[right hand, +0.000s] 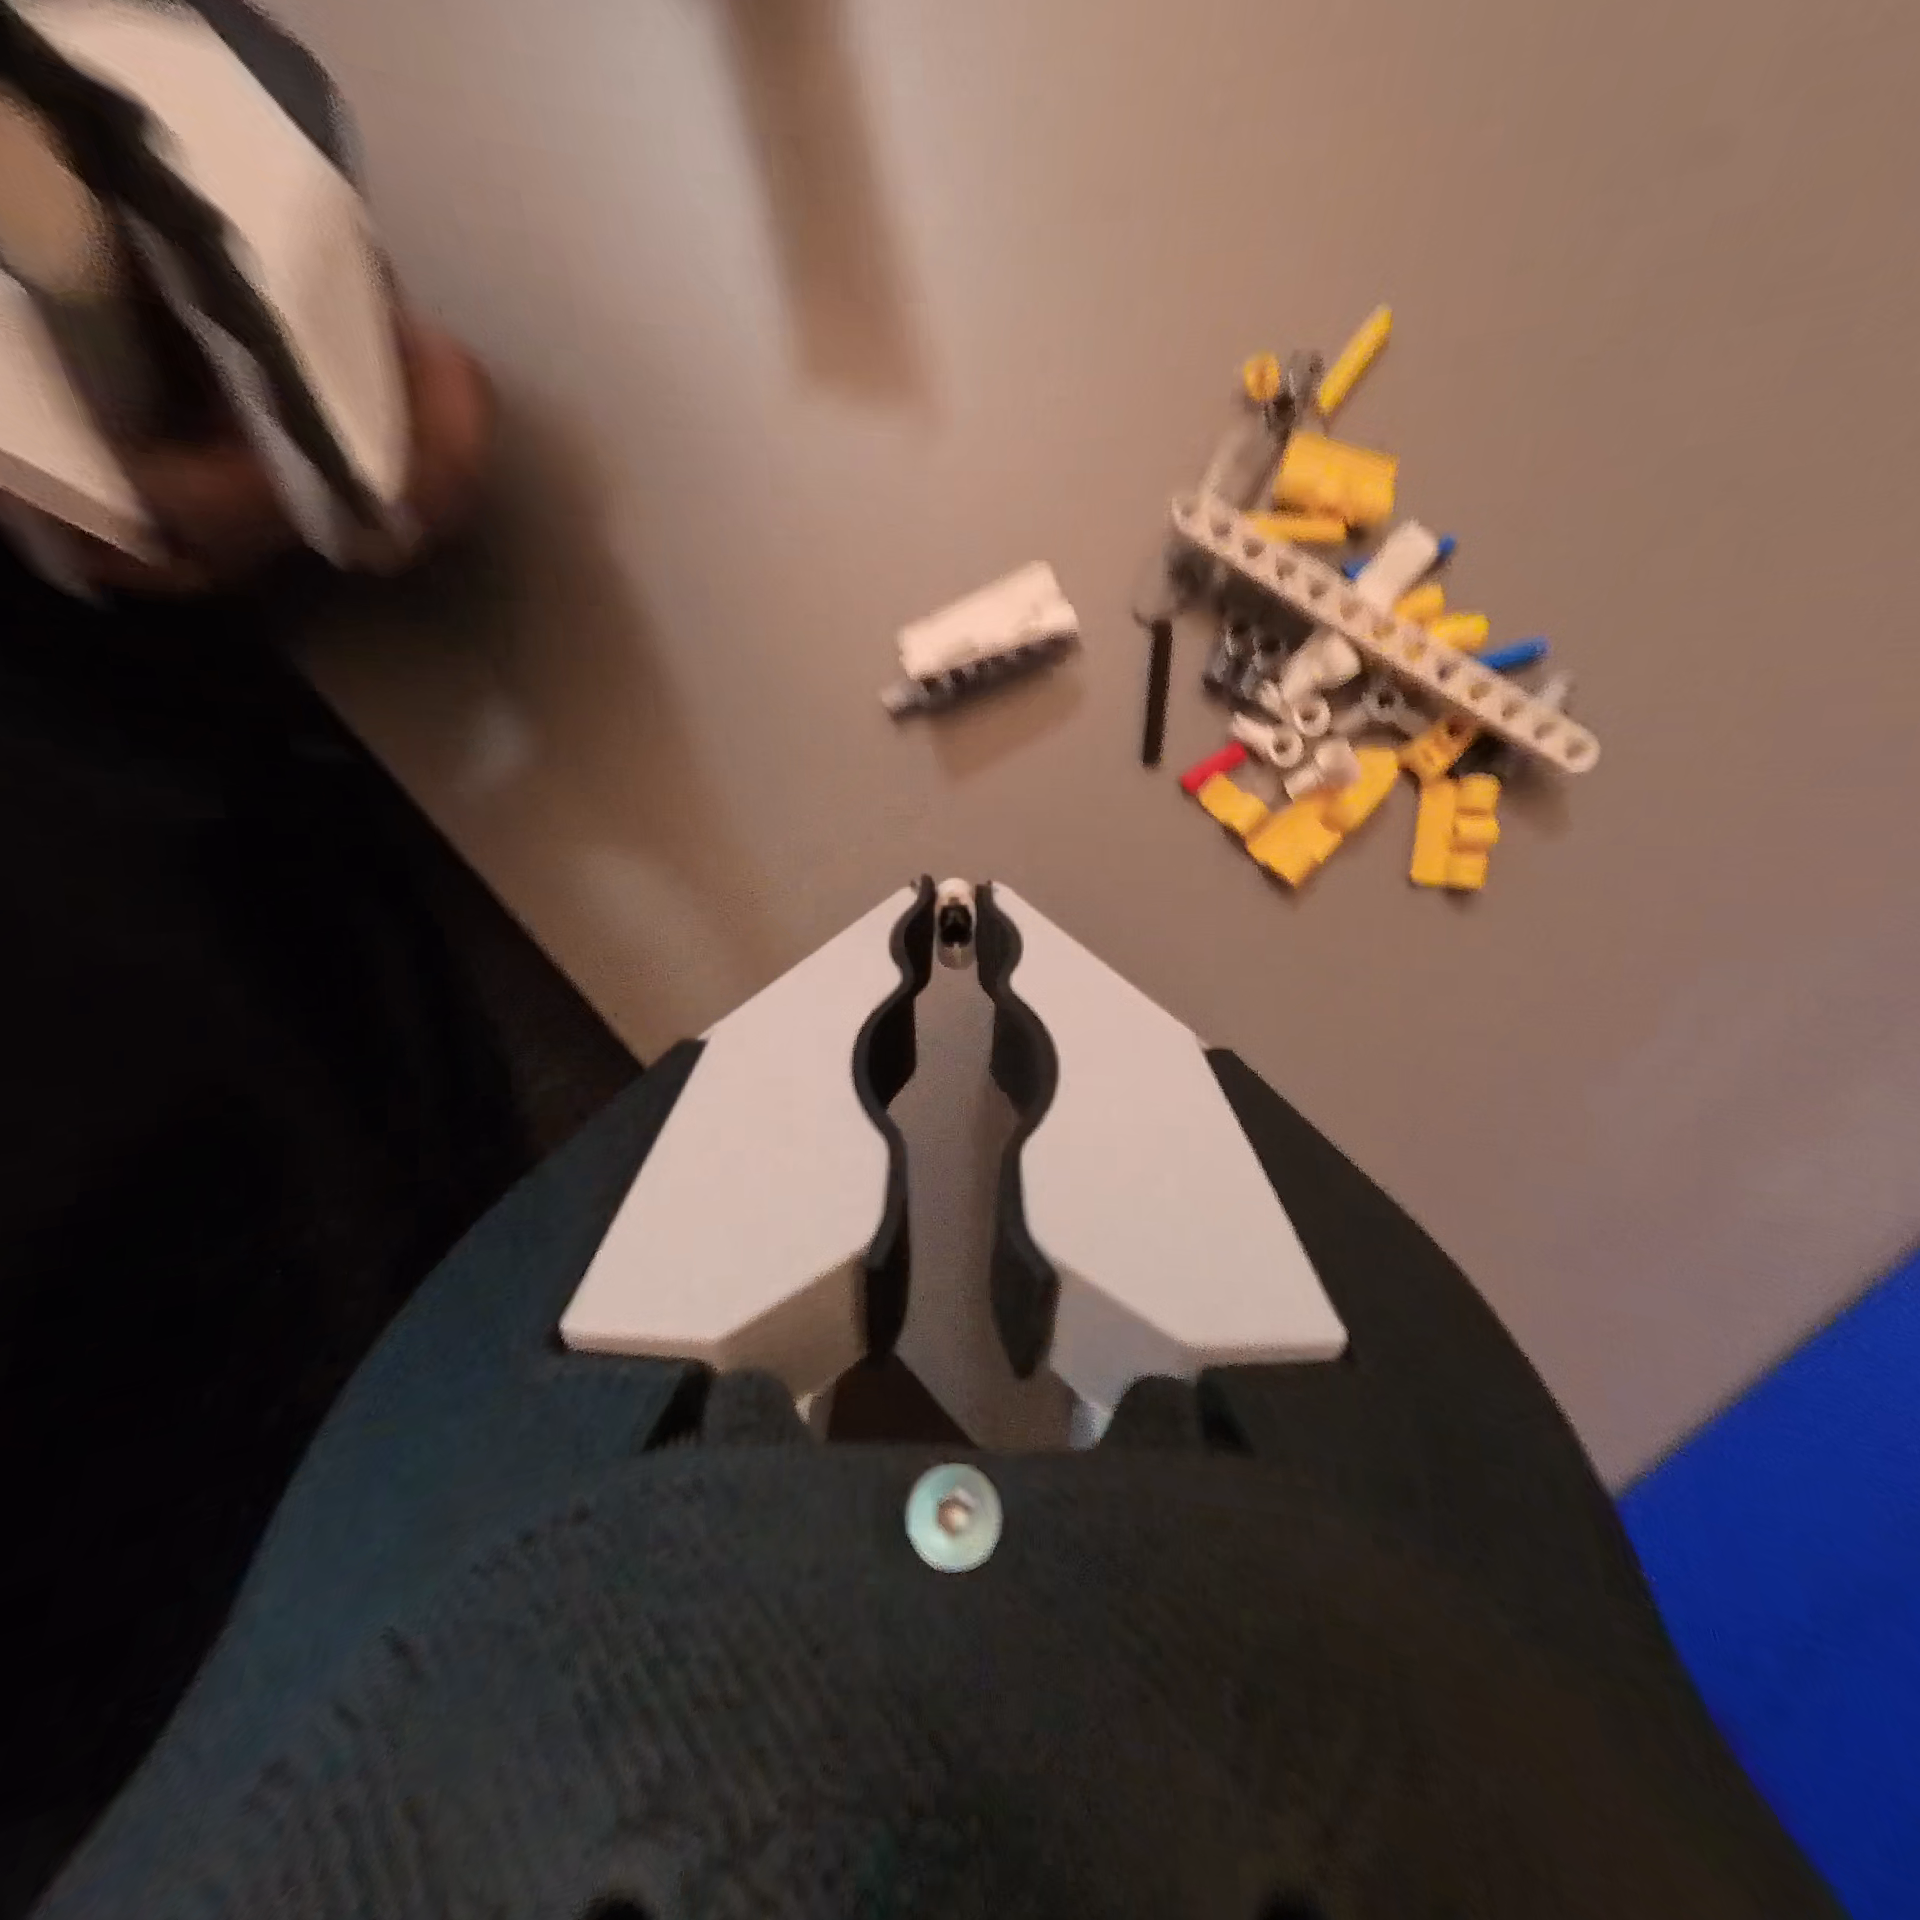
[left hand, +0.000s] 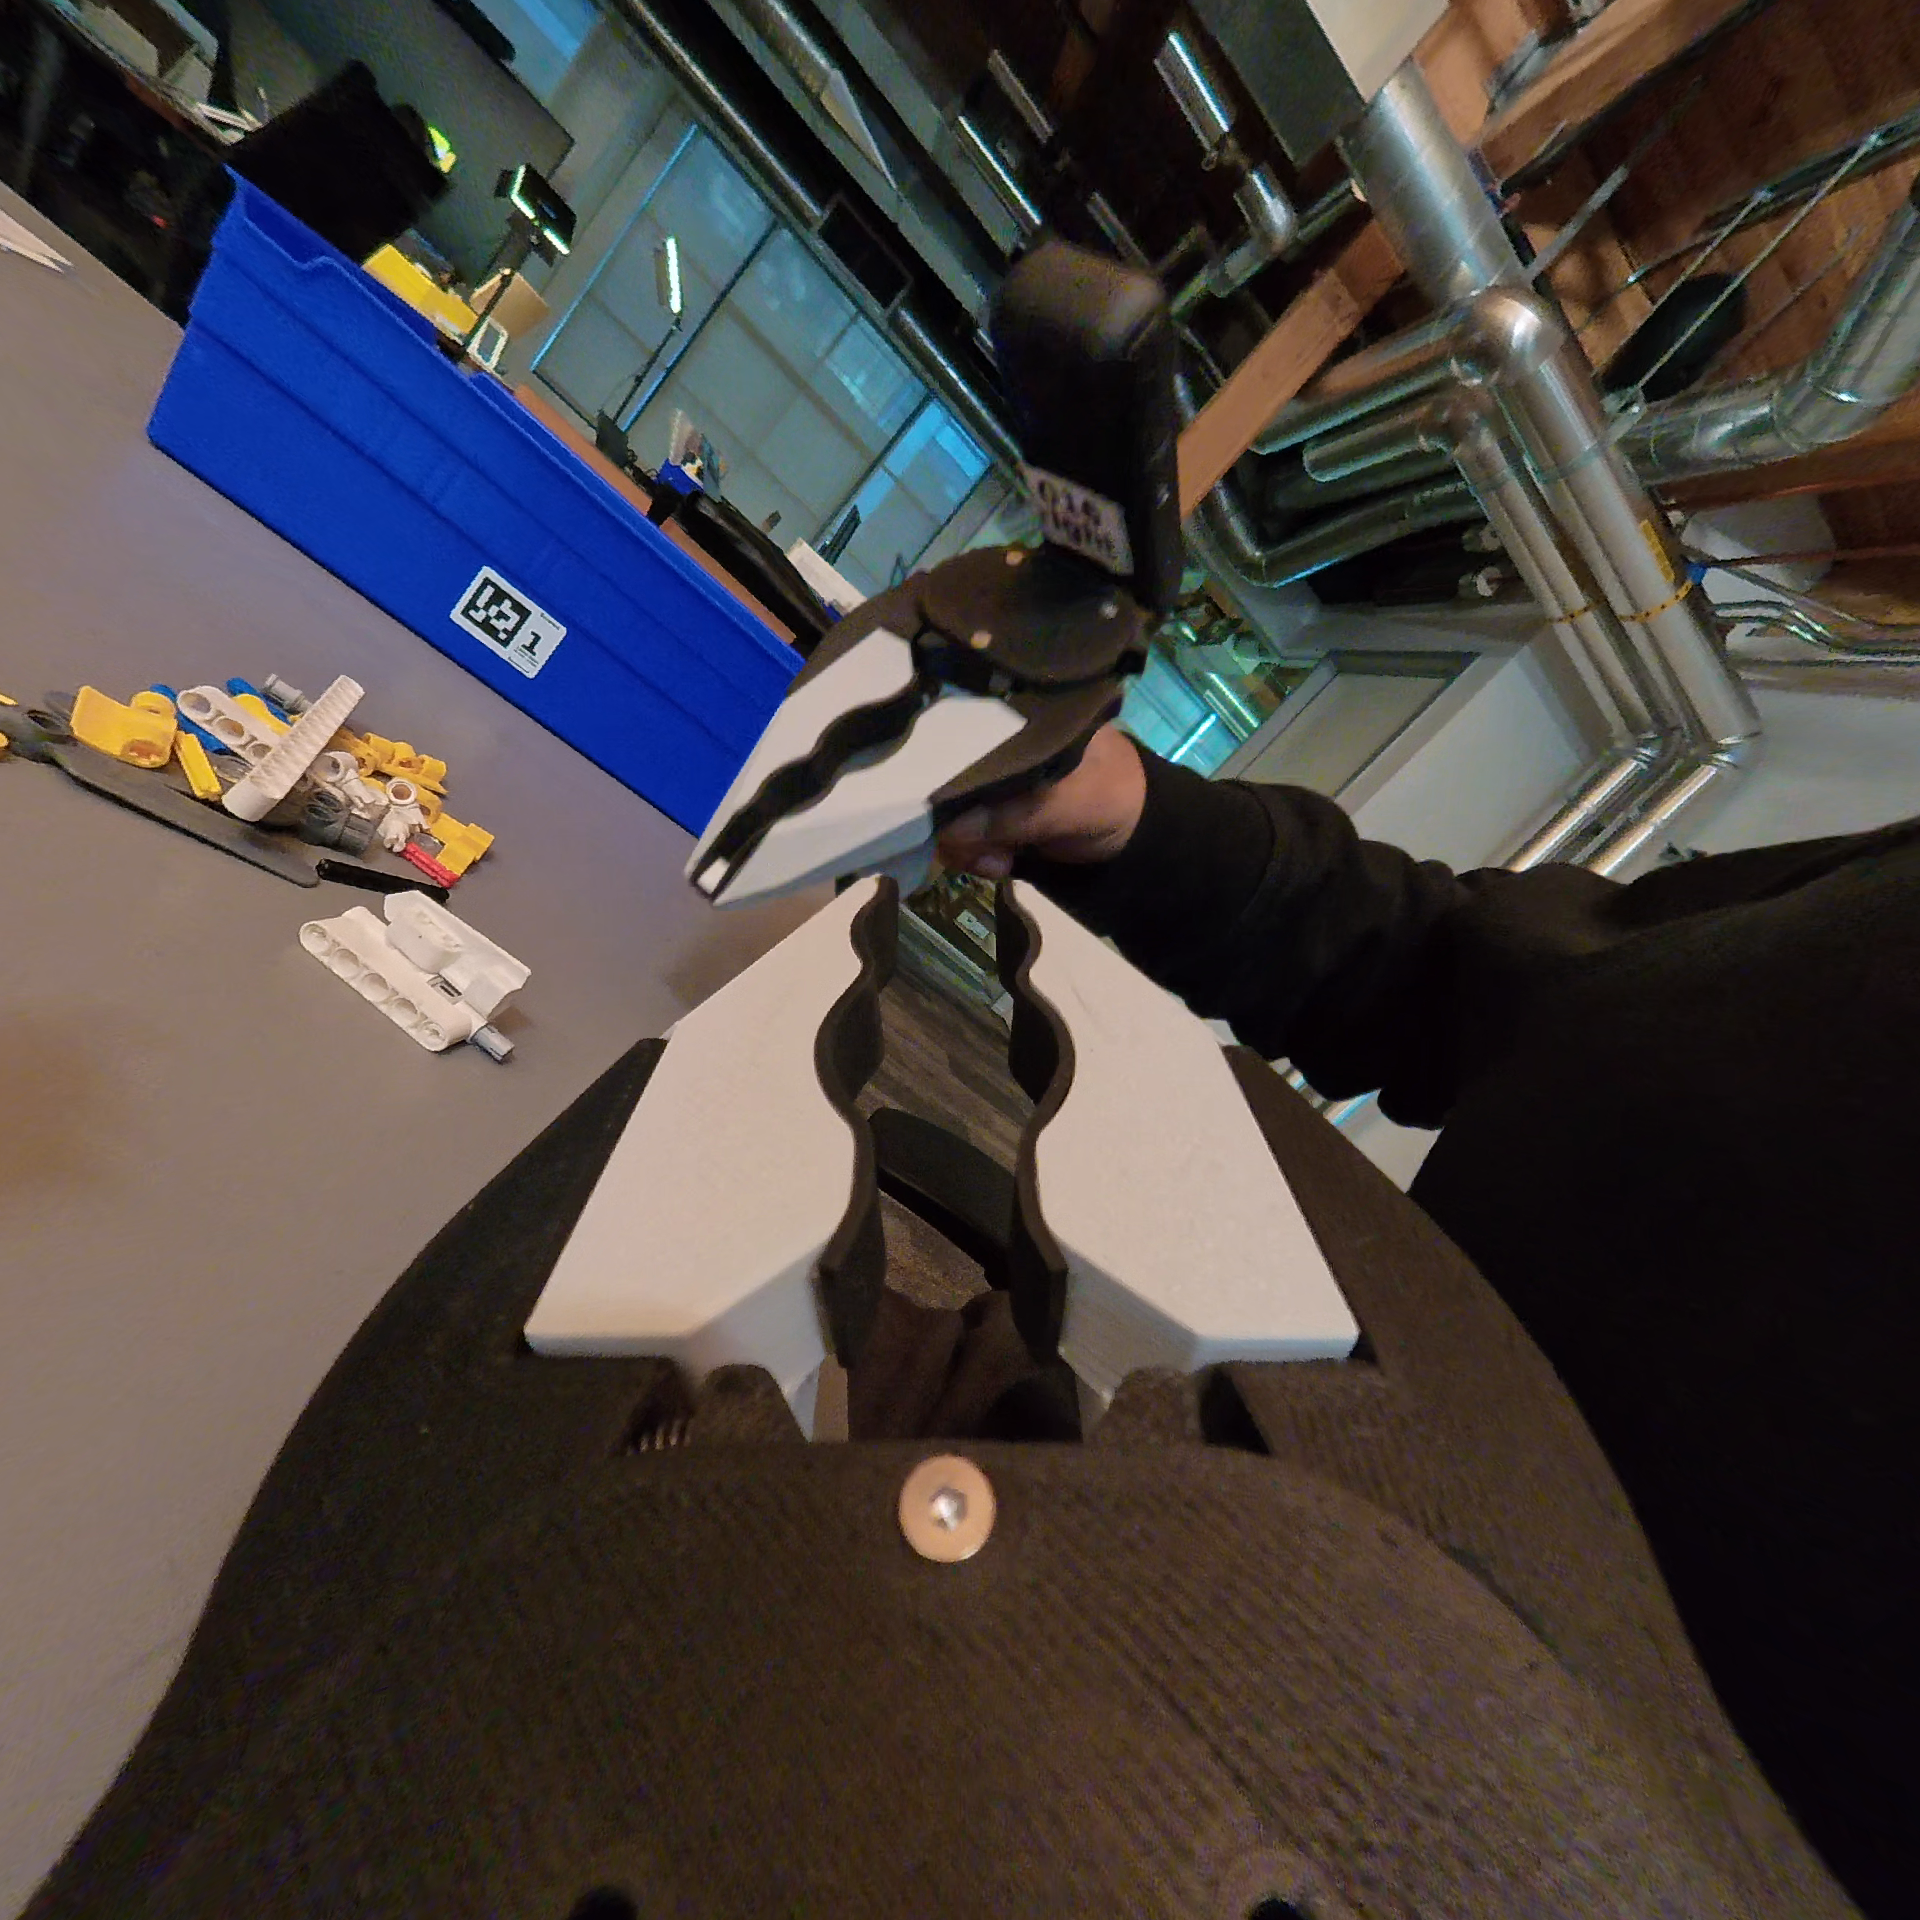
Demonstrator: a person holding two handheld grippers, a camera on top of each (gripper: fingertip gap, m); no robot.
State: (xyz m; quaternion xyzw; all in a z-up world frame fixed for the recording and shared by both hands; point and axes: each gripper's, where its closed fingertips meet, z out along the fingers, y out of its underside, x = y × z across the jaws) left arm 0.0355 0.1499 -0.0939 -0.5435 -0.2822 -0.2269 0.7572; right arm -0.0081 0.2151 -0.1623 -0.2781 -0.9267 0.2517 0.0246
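Note:
My right gripper (right hand: 954, 891) is shut on a small white connector piece (right hand: 954, 920) pinched at its fingertips, above the grey table (right hand: 1143, 208). It also shows in the left wrist view (left hand: 715, 875), raised in the air with its jaws together. My left gripper (left hand: 945, 888) is open with nothing between its pads, held up off the table just below the right one. In the right wrist view it is a blur at the upper left (right hand: 208, 312). A white block assembly (left hand: 416, 966) (right hand: 987, 634) lies alone on the table.
A pile of yellow, white, blue and grey building pieces (left hand: 281, 758) (right hand: 1371, 644) lies beyond the assembly, with a black axle (left hand: 379, 878) (right hand: 1155, 691) beside it. A blue bin (left hand: 436, 488) (right hand: 1787, 1507) stands at the table's far side. A black-sleeved arm (left hand: 1351, 935) crosses on the right.

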